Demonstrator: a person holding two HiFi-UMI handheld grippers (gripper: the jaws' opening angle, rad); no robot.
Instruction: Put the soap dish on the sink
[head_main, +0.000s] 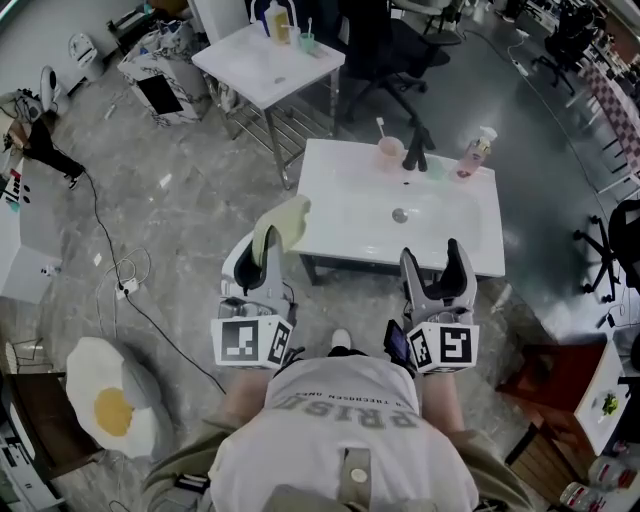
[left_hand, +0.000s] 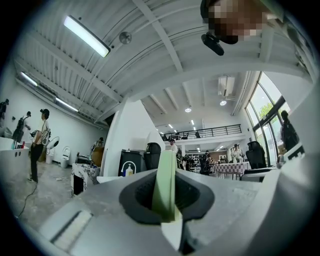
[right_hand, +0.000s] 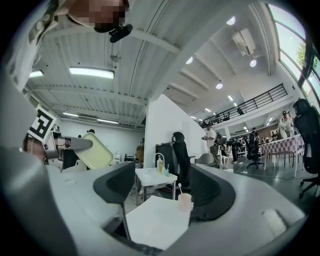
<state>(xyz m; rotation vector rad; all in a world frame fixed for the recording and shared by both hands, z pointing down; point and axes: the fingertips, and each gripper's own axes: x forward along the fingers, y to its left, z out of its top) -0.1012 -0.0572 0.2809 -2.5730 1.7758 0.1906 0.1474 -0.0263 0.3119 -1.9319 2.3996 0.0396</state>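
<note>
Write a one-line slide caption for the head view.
Facing the white sink, the left gripper holds a pale green soap dish in shut jaws; the right gripper is open and empty.

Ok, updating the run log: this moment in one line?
left gripper: shut on soap dish | right gripper: open, empty | sink: ahead, dish not placed
</note>
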